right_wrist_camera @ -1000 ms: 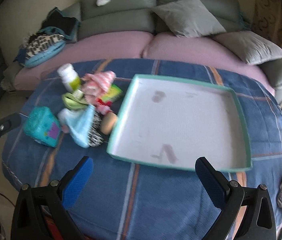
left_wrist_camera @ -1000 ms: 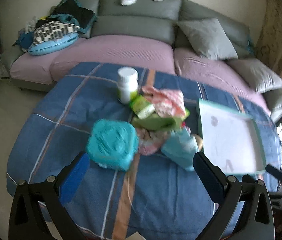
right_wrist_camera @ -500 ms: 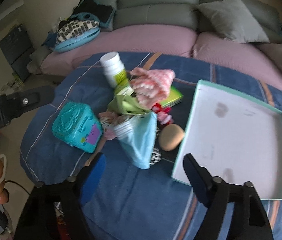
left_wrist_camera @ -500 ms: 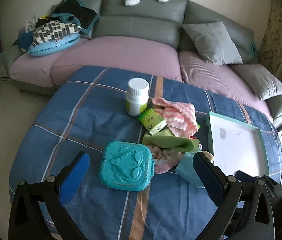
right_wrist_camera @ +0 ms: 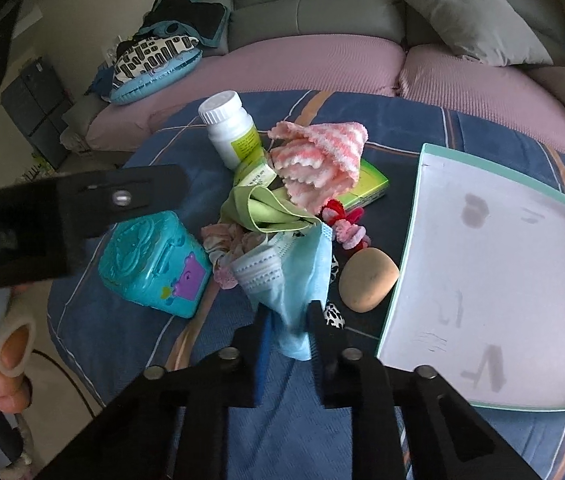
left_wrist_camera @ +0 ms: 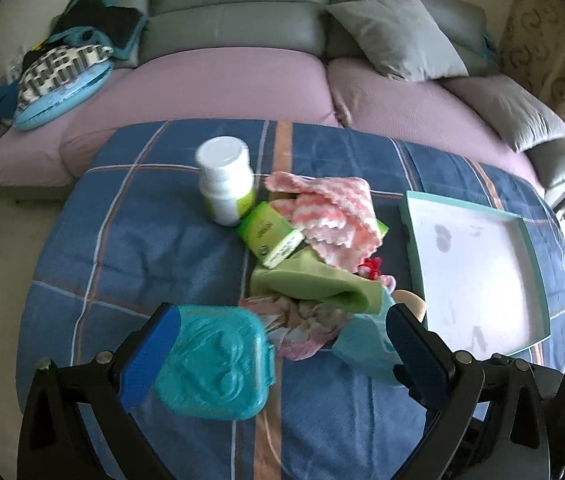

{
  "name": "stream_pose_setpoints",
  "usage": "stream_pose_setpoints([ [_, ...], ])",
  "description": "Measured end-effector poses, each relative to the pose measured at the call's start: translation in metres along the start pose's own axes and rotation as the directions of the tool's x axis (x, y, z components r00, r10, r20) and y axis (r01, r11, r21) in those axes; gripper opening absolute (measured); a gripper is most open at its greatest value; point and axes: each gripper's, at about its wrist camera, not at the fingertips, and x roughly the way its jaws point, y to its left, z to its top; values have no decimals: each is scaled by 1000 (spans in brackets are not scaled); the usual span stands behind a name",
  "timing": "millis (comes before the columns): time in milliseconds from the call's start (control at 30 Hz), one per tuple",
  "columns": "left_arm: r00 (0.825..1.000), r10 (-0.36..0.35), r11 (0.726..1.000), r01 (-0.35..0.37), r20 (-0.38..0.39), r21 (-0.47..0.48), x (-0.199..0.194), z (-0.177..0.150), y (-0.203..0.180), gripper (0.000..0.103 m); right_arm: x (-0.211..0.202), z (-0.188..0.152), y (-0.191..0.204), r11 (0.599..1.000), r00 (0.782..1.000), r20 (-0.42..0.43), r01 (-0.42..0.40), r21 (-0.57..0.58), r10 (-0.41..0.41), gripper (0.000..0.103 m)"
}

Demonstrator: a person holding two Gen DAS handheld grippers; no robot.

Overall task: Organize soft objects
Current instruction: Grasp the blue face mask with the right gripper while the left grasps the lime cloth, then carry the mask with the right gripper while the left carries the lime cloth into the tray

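A pile of soft things lies on the blue plaid cloth: a pink-white knitted cloth (right_wrist_camera: pixel 318 160), a green cloth (right_wrist_camera: pixel 258 210), a blue face mask (right_wrist_camera: pixel 290 272), a pink scrunchie (right_wrist_camera: pixel 348 228) and crumpled pink fabric (left_wrist_camera: pixel 302 320). My right gripper (right_wrist_camera: pixel 287 328) is shut on the mask's lower edge. My left gripper (left_wrist_camera: pixel 282 344) is open, its fingers on either side of the teal box (left_wrist_camera: pixel 214 364) and the pile. The white tray (right_wrist_camera: pixel 498 276) with a teal rim lies to the right, with nothing in it.
A white bottle (right_wrist_camera: pixel 232 130), small green boxes (left_wrist_camera: pixel 272 236), a beige stone-like lump (right_wrist_camera: pixel 366 280) and the teal plastic box (right_wrist_camera: pixel 154 258) sit among the soft things. A sofa (left_wrist_camera: pixel 242 76) with grey cushions stands behind the table.
My right gripper moved forward to the pile and its fingers closed on the blue mask. My left gripper moved closer over the teal box and stayed open.
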Motion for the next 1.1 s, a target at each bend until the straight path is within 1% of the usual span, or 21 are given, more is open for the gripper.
stream_pose_setpoints([
  [133, 1000, -3, 999, 4, -31, 36, 13, 5, -12, 98, 3, 0, -5, 1000, 1000, -1, -9, 10, 9, 9],
  [233, 999, 1, 998, 2, -52, 58, 23, 8, -20, 91, 6, -1, -9, 999, 1000, -2, -21, 24, 21, 9],
  [367, 998, -2, 997, 7, -68, 83, 34, 11, -30, 88, 7, -2, -11, 999, 1000, -1, -31, 26, 31, 9],
  [433, 997, 1, 996, 7, -82, 93, 42, 11, -34, 76, 8, -2, -13, 999, 999, -1, -35, 31, 35, 9],
  [467, 996, 1, 996, 7, -89, 94, 45, 11, -35, 73, 8, -2, -14, 999, 999, -2, -38, 34, 38, 9],
  [500, 995, 2, 996, 7, -98, 93, 49, 11, -36, 68, 9, -2, -15, 999, 999, -3, -39, 36, 39, 9],
  [533, 995, 2, 996, 7, -104, 90, 53, 10, -37, 62, 9, -3, -15, 999, 999, -4, -40, 37, 40, 9],
  [567, 994, -3, 996, 12, -107, 85, 55, 9, -36, 58, 10, -3, -16, 998, 999, -5, -42, 37, 42, 9],
  [633, 993, -20, 997, 28, -116, 68, 58, 9, -35, 40, 10, -3, -17, 998, 999, -6, -44, 41, 44, 9],
  [667, 993, -24, 997, 32, -118, 63, 59, 9, -34, 35, 10, -3, -18, 998, 999, -6, -47, 44, 47, 9],
  [733, 993, -28, 998, 34, -117, 51, 61, 8, -33, 18, 10, -4, -19, 998, 999, -5, -49, 46, 49, 9],
  [833, 993, -38, 999, 41, -109, 29, 60, 6, -28, 11, 9, -3, -18, 998, 999, -1, -54, 43, 55, 8],
  [867, 994, -41, 999, 44, -105, 23, 59, 6, -27, 10, 8, -3, -17, 998, 998, 1, -57, 41, 57, 7],
  [1000, 996, -57, 998, 56, -69, -9, 48, 7, -19, 8, 3, -2, -13, 997, 997, 9, -73, 40, 73, 5],
  [1100, 997, -66, 998, 65, -36, -28, 33, 9, -14, 7, -5, -2, -9, 996, 997, 23, -80, 33, 79, 4],
])
